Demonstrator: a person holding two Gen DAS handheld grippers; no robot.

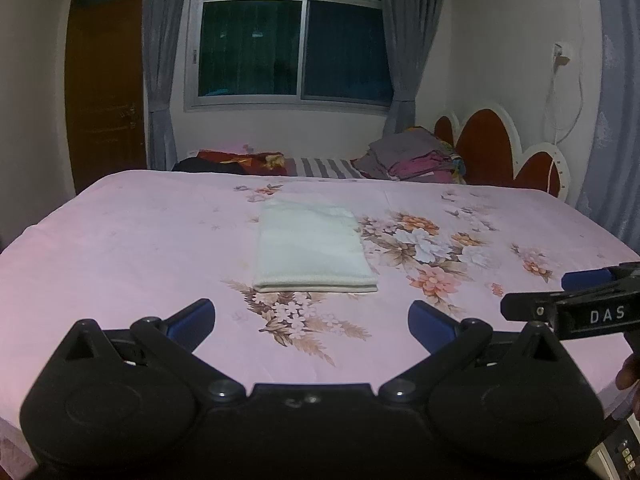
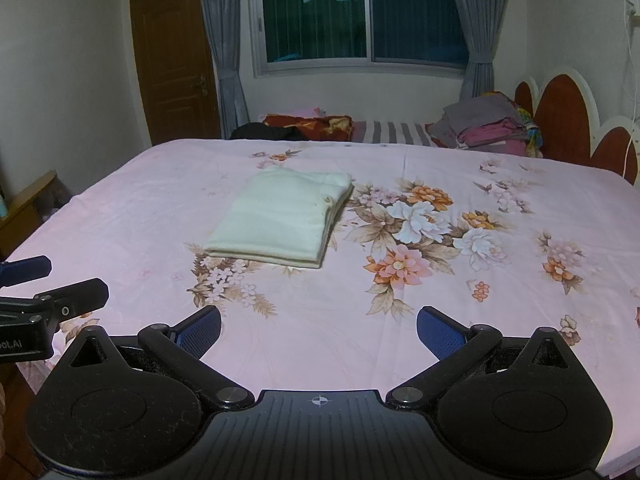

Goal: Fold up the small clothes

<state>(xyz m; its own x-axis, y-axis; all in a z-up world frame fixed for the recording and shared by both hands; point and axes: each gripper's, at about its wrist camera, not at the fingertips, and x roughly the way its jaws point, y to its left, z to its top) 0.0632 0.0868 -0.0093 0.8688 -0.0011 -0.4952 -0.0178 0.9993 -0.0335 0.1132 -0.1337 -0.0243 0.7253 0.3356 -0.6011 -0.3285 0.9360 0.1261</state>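
Floral bedsheet [image 1: 140, 240], folded white garment [image 1: 312, 244] lengthwise toward window; both tongs [image 1: 312, 320] [image 2: 319, 328] spread, empty.

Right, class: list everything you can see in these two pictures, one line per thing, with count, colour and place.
Folded garment: one, cream, middle of the bed, layered.
Bedsheet: one, pink with flowers, covering the bed.
Clothes pile: one, grey and pink, far side by the headboard.
Headboard: one, red with white trim, right.
Striped cloth: one, grey and white, far edge.
Window: one, dark panes, grey curtains either side.
Door: one, brown, left.
Left tool: open, empty, short of the garment.
Right tool: open, empty.
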